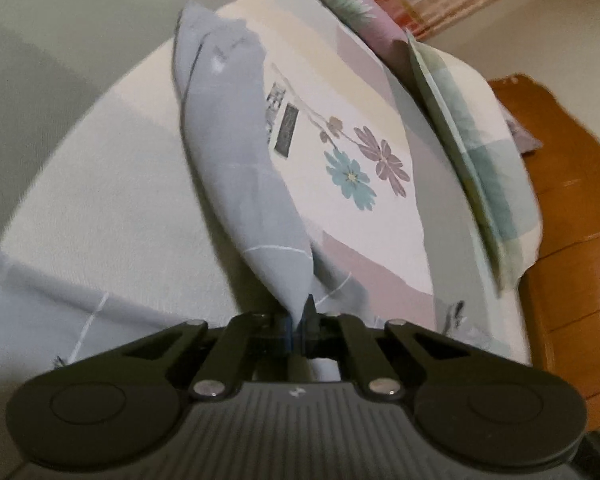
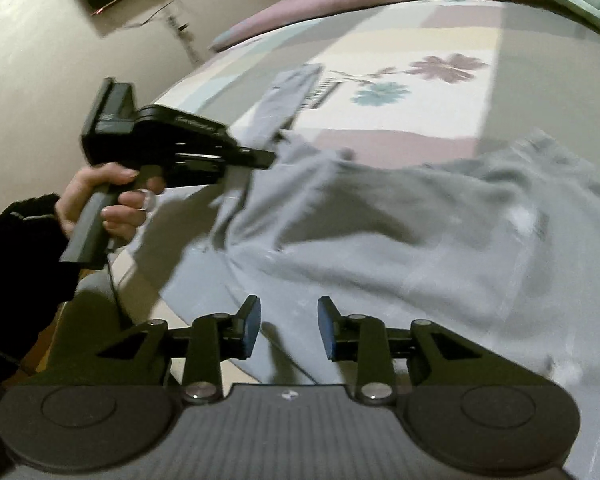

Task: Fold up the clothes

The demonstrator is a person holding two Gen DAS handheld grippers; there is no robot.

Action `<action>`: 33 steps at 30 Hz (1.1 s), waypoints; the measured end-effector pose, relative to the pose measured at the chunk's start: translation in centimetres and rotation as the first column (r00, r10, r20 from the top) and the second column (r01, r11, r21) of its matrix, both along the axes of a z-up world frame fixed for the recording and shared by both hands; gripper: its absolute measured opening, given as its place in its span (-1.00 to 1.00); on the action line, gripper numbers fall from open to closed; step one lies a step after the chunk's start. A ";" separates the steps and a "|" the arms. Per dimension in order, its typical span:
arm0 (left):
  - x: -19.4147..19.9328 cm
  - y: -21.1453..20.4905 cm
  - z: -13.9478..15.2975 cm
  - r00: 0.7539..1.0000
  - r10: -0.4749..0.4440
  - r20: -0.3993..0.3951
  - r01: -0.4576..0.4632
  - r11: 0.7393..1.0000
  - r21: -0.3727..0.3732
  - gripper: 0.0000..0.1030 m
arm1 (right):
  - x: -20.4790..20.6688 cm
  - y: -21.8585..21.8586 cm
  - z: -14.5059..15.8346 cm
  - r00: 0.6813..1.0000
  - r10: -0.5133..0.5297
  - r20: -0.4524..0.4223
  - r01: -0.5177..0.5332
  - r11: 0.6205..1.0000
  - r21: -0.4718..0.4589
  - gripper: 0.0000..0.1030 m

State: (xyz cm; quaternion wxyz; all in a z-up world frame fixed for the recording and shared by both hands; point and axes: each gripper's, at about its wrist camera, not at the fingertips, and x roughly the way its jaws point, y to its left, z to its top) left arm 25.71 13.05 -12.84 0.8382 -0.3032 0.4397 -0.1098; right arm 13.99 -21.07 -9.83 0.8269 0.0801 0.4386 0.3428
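the left hand-held gripper is pinching its fingers tight on a bunched edge of the grey garment, lifting that strip up off the bed while the rest is lying spread out on the flowered bedsheet. the right hand-held gripper is hovering with fingers apart just above the wide flat part of the cloth, gripping nothing. looks to me like the fold is only getting started, so next the right one probably needs to be grabbing a matching edge, then both carrying it across evenly.
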 end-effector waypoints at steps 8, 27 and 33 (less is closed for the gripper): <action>-4.3 -0.9 7.5 0.974 -0.016 0.225 -0.014 0.992 0.129 -0.96 | -2.1 -3.9 0.4 0.994 -0.104 0.037 0.105 0.994 -0.021 -0.19; -11.6 0.6 6.4 0.987 0.074 0.141 -0.111 0.955 0.275 -0.96 | -5.9 -3.9 0.5 0.963 0.119 0.242 -0.002 0.901 -0.433 -0.19; -11.0 0.0 7.7 0.985 0.051 0.162 -0.095 0.957 0.275 -0.96 | -6.9 -2.5 -0.5 0.896 0.347 0.277 -0.085 0.746 -0.661 -0.37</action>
